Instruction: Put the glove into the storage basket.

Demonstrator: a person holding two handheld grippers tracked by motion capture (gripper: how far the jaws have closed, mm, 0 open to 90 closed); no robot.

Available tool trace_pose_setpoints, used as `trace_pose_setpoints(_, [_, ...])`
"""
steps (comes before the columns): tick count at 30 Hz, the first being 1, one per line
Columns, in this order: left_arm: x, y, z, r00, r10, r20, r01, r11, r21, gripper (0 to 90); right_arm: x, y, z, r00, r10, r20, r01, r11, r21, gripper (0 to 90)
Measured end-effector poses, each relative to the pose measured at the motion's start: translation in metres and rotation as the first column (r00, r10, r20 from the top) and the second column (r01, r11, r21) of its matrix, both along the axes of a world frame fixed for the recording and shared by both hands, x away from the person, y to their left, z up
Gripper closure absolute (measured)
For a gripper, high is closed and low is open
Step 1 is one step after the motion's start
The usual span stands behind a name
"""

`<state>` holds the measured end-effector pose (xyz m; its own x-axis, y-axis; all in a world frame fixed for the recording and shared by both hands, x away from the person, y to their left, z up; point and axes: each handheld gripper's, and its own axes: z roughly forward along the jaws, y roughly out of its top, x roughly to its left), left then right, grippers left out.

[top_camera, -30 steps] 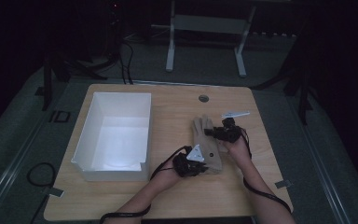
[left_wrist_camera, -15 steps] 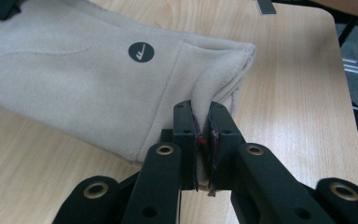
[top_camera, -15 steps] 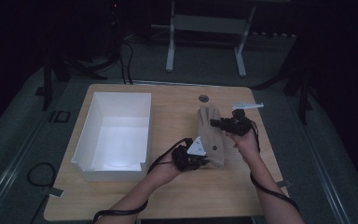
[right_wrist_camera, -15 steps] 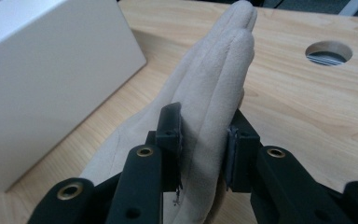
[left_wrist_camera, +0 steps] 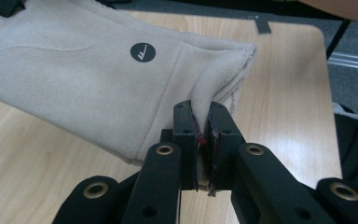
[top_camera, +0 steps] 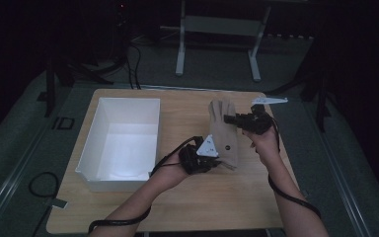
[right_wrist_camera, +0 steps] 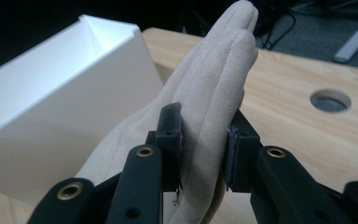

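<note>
Where the high view looks down on the wooden bench [top_camera: 128, 207], a beige glove [top_camera: 223, 132] hangs stretched between the two claws, clear of the wood, to the right of the white box [top_camera: 123, 140]. The left claw [top_camera: 216, 159] pinches the glove's cuff end, nearer the person, and the right claw [top_camera: 231, 118] grips the finger end, farther up the bench.

In the left gripper view, the left claw [left_wrist_camera: 204, 140] is squeezed tight on the cuff's edge, its pads nearly meeting with only the fabric between them. The glove [left_wrist_camera: 98, 79] runs off to the upper left above the bench [left_wrist_camera: 279, 107], and a round dark logo [left_wrist_camera: 142, 52] sits on it.

In the right gripper view, the right claw [right_wrist_camera: 204, 147] is clamped across the glove [right_wrist_camera: 214, 93] below its fingers, which point upward. The white box [right_wrist_camera: 60, 107] stands at the left, and a round hole [right_wrist_camera: 330, 100] shows in the bench [right_wrist_camera: 298, 140] at the right.
</note>
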<state>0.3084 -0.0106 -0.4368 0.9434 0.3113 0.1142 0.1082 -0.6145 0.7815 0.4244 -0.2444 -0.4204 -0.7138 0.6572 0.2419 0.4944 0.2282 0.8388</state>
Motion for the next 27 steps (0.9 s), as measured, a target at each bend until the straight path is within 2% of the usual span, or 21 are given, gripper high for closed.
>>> trace_pose_setpoints(6, [-0.001, 0.012, 0.02, 0.9997, 0.022, 0.012, -0.021, 0.9996, -0.019, 84.4, 0.0, 0.008, 0.023, 0.9996, 0.005, 0.028, -0.006, 0.9999, 0.014, 71.6])
trace_pose_setpoints(12, [0.0, 0.029, 0.032, 0.999, 0.039, 0.022, -0.039, 0.9993, -0.002, 84.5, 0.002, 0.02, 0.034, 0.9988, 0.021, 0.044, -0.022, 0.9995, 0.024, 71.6])
trace_pose_setpoints(16, [-0.002, 0.039, 0.034, 0.998, 0.059, 0.021, -0.059, 0.9981, -0.016, 84.5, 0.003, 0.031, 0.039, 0.9979, 0.032, 0.057, -0.034, 0.9991, 0.026, 71.7])
trace_pose_setpoints(24, [-0.008, 0.065, 0.04, 0.9955, 0.088, 0.034, -0.089, 0.996, 0.005, 84.5, 0.004, 0.063, 0.047, 0.9942, 0.067, 0.083, -0.068, 0.9976, 0.013, 71.7])
trace_pose_setpoints(27, [-0.011, 0.077, 0.04, 0.9946, 0.098, 0.031, -0.098, 0.9951, -0.005, 84.5, 0.005, 0.075, 0.049, 0.9937, 0.087, 0.07, -0.09, 0.9955, 0.03, 71.6])
